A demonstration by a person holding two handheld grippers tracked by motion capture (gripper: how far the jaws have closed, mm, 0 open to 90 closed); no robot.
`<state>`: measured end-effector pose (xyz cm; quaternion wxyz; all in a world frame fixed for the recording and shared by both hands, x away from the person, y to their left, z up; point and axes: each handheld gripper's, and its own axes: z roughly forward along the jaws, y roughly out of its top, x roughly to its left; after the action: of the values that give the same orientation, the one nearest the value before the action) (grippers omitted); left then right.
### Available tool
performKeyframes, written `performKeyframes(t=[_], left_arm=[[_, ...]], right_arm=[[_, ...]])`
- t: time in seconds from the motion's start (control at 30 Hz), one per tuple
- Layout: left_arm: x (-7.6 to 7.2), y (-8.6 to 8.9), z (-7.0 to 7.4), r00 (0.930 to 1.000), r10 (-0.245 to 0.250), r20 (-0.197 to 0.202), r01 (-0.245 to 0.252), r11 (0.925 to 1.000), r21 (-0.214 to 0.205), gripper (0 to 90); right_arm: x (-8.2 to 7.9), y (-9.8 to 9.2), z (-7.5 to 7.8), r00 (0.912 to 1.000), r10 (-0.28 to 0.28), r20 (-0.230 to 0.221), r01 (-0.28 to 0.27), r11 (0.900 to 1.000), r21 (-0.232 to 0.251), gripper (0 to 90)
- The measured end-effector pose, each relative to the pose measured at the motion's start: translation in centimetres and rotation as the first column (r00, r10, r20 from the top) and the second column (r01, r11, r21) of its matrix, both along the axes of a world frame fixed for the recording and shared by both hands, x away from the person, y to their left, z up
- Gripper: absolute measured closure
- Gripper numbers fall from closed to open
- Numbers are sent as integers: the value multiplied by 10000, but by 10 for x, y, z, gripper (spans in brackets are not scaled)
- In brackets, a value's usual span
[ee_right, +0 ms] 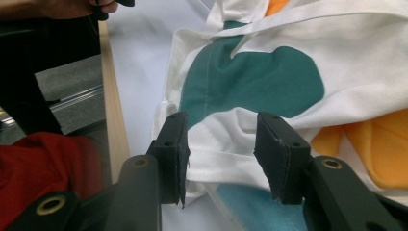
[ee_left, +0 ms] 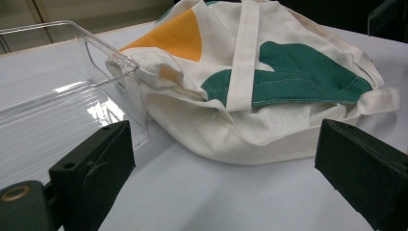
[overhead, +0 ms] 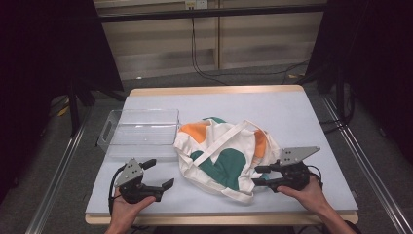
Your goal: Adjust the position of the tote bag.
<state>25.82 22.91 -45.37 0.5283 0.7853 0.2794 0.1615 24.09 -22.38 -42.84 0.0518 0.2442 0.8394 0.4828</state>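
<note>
A cream cloth tote bag [overhead: 224, 151] with green and orange patches lies crumpled in the middle of the table, one strap across its top. My right gripper [overhead: 256, 175] is at the bag's near right edge. In the right gripper view its jaws [ee_right: 221, 144] stand partly apart, with a white fold of the bag [ee_right: 269, 82] lying between the pads and not squeezed. My left gripper [overhead: 159, 173] rests near the front left, a little short of the bag. Its jaws [ee_left: 226, 144] are wide apart with nothing between them, facing the bag [ee_left: 269, 96].
An empty clear plastic bin [overhead: 109, 131] stands left of the bag, its corner [ee_left: 120, 60] touching the cloth. The pale table [overhead: 292, 112] has a wooden front edge [ee_right: 113, 120]. A red garment [ee_right: 43, 159] shows below that edge. Cables lie on the floor behind.
</note>
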Motion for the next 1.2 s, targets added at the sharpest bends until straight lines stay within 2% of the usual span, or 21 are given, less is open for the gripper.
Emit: performKeyframes(t=[0.3, 0.4, 0.5, 0.6, 0.63, 0.8, 0.83, 0.9, 1.0, 1.1, 1.17, 1.2], left_arm=[[-1, -3, 0, 10000, 49, -83, -48, 9999, 133, 64], [-1, -2, 0, 9999, 135, -77, -134, 9998, 168, 64], [0, -1, -1, 9999, 95, -99, -95, 10000, 2, 64], [0, -1, -1, 9998, 125, -151, -124, 9999, 71, 64], [1, -1, -2, 9999, -51, -124, 52, 9999, 116, 64], [1, -3, -2, 9999, 6, -140, -5, 10000, 75, 65], [1, -2, -2, 9999, 22, -137, -20, 9998, 202, 64], [1, -2, -2, 9998, 65, -187, -61, 9997, 231, 64], [2, -2, -2, 9998, 30, -196, -24, 9996, 287, 64], [1, -3, -2, 9998, -70, -192, 72, 9999, 119, 64], [0, -2, -1, 9998, -126, -165, 130, 9997, 194, 61], [1, -3, -2, 9996, -226, -151, 227, 9997, 59, 61]], right_arm=[[13, 20, 5, 9980, 564, -286, -581, 9962, -647, 596], [18, 28, 6, 9958, 835, -388, -862, 9935, -745, 599], [21, 34, 7, 9939, 1023, -410, -1053, 9912, -804, 585], [24, 38, 8, 9923, 1169, -398, -1201, 9888, -888, 584], [27, 44, 9, 9910, 1265, -446, -1305, 9861, -1030, 587], [35, 58, 11, 9870, 1529, -488, -1584, 9772, -1413, 597], [37, 61, 10, 9858, 1605, -493, -1661, 9751, -1470, 594], [40, 67, 8, 9807, 1860, -598, -1930, 9701, -1470, 572], [44, 78, 4, 9781, 1954, -720, -2050, 9644, -1668, 541], [47, 87, 4, 9762, 2037, -742, -2137, 9618, -1710, 545], [49, 93, 5, 9757, 2040, -806, -2156, 9594, -1817, 553], [50, 96, 6, 9748, 2061, -855, -2190, 9572, -1893, 561]])
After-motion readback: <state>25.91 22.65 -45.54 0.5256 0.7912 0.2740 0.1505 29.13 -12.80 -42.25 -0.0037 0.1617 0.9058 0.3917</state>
